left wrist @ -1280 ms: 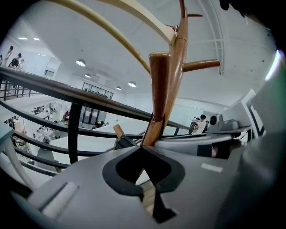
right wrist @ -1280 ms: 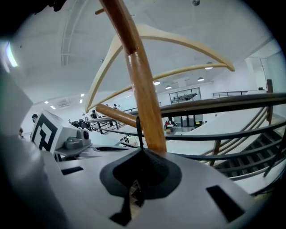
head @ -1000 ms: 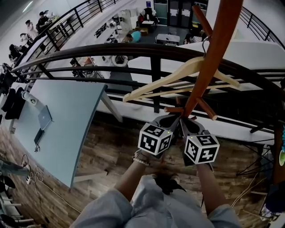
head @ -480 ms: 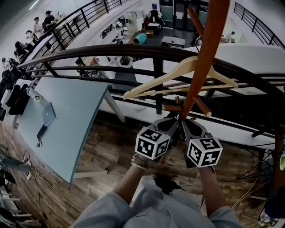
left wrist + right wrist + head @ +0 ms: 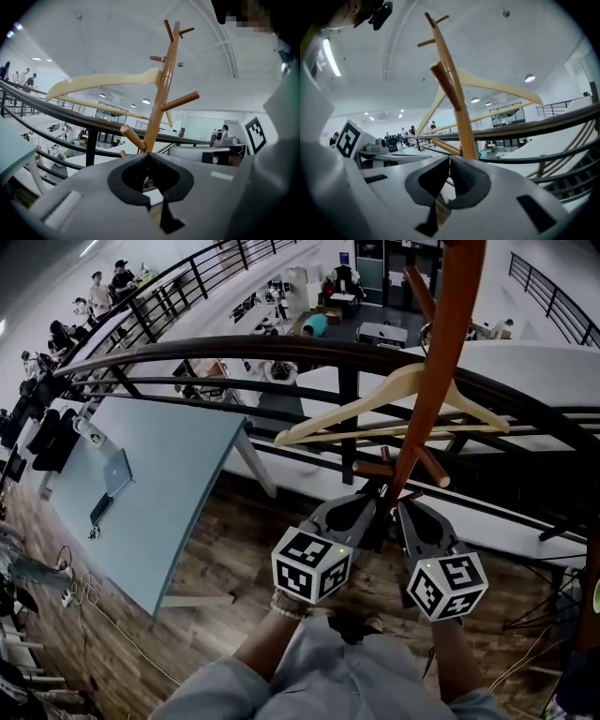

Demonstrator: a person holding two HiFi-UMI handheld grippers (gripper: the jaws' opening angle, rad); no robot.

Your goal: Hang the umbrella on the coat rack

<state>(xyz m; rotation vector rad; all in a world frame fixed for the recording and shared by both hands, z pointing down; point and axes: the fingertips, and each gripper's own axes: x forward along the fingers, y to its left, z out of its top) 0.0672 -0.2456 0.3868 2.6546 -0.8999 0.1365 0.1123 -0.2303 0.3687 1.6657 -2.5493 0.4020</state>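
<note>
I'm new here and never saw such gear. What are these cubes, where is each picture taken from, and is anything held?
A person holds a two-jaw tool in each hand; the patterned cubes belong to them. The head view looks down from the person's head: left tool and right tool point at the wooden coat rack, which carries a hanger. The other two views ride on each tool, looking along its jaws. Both pairs of jaws are shut on nothing.
</note>
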